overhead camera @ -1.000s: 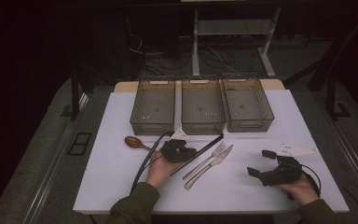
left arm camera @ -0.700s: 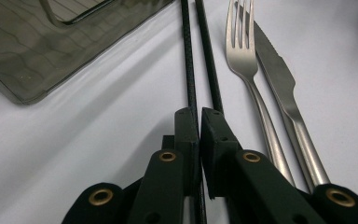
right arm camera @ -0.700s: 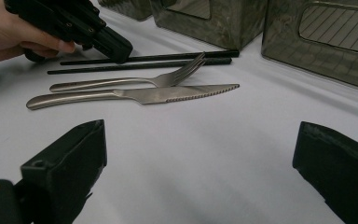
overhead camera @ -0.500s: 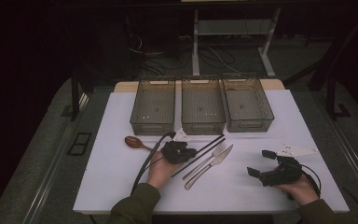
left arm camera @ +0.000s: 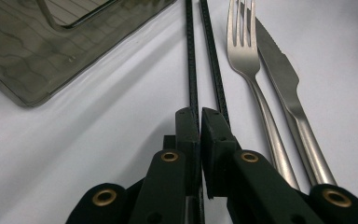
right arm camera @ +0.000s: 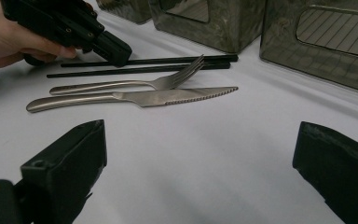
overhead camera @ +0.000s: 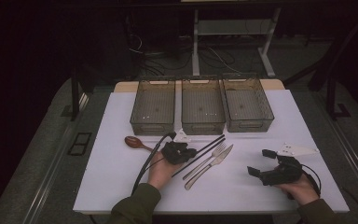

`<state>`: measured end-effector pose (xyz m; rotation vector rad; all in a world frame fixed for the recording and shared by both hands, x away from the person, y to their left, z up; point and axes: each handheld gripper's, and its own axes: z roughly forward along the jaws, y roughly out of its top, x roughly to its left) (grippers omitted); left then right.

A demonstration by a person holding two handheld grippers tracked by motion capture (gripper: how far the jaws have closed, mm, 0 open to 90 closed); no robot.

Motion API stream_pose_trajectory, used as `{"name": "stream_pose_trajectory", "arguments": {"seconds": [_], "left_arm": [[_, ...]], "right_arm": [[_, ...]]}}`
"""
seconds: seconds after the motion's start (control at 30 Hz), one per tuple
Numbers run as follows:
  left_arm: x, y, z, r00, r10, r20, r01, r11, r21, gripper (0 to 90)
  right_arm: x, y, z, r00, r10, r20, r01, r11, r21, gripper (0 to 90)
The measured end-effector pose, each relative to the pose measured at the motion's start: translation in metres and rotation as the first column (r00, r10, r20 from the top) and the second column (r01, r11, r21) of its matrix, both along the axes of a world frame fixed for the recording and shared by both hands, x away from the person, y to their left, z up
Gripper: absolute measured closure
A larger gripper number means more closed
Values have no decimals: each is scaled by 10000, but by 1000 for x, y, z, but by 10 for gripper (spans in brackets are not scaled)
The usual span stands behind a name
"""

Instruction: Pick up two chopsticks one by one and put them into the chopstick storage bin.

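In the left gripper view, the two black jaws of the left gripper stood almost closed at the lower centre of the frame, with only a thin slit between them, and they seemed to pinch one of the two thin black ridged chopsticks; whether the second chopstick was also caught I could not tell, because it passed just beside the right jaw. Just right of the chopsticks lay the shiny steel fork and, touching its side, the steel knife with a serrated edge. At the upper left of that frame was a corner of a smoky transparent plastic bin. In the high view, three such bins stood in a row at the upper middle, a brown wooden spoon lay at the left of the left hand, and everything rested on the white table top. The right gripper, at the lower right of the high view, was wide open and held nothing. In my judgement, the risk was that only one chopstick was gripped, so that the other would stay behind or roll against the fork, and that such a thin stick could turn or slip out of the jaws.
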<state>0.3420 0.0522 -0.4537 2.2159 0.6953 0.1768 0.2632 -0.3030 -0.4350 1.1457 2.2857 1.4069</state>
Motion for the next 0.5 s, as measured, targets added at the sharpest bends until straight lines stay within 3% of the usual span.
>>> {"name": "stream_pose_trajectory", "arguments": {"seconds": [0.2, 0.5], "left_arm": [[0, 1, 2, 9999, 121, 43, -122, 9998, 130, 857], [-2, 6, 10, 9999, 109, 89, -106, 9995, -308, 857]], "right_arm": [[-1, 0, 0, 10000, -14, -9, 14, 10000, 27, 23], [-1, 0, 0, 10000, -14, -1, 14, 10000, 53, 23]]}}
